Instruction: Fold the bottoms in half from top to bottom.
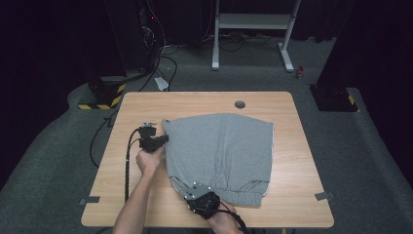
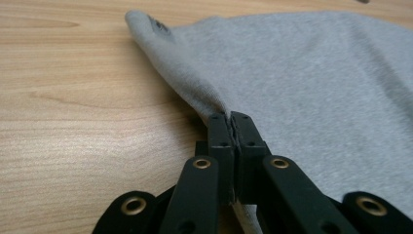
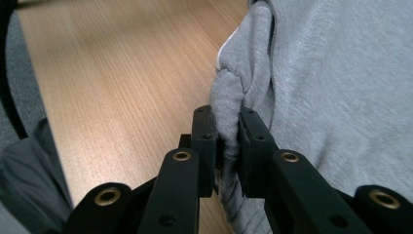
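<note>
A pair of grey shorts [image 1: 221, 151] lies flat on the wooden table [image 1: 292, 122], its elastic waistband toward the near edge. My left gripper [image 1: 163, 140] holds the shorts' left edge; in the left gripper view the jaws of this gripper [image 2: 230, 116] pinch a thin fold of the grey cloth [image 2: 311, 73]. My right gripper [image 1: 187, 191] is at the near-left corner of the waistband. In the right gripper view the right gripper [image 3: 226, 117] is shut on a thick bunch of the gathered waistband [image 3: 234, 87].
A round grommet hole [image 1: 239, 104] sits near the table's far edge. Bare wood [image 1: 297, 195] runs right of the shorts and along the near edge. Cables [image 1: 127, 161] trail from the left gripper off the table's left side. Beyond the table stand a white frame [image 1: 253, 22] and dark equipment.
</note>
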Tool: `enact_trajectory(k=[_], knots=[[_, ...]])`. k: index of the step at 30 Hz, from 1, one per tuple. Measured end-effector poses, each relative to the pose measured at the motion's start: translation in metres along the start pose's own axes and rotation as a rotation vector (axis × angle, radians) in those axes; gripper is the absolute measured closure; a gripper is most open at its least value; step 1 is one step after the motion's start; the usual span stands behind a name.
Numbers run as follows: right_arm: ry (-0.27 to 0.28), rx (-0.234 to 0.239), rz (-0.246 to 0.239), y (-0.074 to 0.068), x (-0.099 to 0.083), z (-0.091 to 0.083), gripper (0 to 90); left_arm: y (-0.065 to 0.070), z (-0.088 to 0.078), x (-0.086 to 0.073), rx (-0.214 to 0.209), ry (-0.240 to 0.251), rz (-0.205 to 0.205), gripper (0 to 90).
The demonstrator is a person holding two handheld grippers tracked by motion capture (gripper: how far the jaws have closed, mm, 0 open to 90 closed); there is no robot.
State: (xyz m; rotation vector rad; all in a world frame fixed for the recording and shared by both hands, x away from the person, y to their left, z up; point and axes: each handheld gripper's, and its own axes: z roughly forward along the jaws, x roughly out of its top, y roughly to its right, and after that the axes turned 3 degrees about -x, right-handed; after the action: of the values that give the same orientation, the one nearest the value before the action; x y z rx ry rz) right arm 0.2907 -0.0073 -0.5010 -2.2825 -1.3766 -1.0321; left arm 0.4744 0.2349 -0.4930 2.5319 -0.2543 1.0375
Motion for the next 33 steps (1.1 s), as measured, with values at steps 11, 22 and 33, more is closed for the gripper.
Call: enact_trajectory(k=[11, 22, 33], knots=[[0.041, 0.014, 0.02, 0.006, 0.004, -0.024, 79.5, 0.011, -0.032, 0.026, -0.07, 0.08, 0.017, 88.4], [0.098, 0.062, 0.007, 0.005, 0.027, -0.04, 79.8, -0.002, -0.071, 0.039, -0.063, 0.123, -0.002, 88.6], [0.198, 0.104, -0.021, 0.0, 0.054, -0.061, 79.8, -0.002, -0.119, 0.059, -0.052, 0.168, 0.052, 88.6]])
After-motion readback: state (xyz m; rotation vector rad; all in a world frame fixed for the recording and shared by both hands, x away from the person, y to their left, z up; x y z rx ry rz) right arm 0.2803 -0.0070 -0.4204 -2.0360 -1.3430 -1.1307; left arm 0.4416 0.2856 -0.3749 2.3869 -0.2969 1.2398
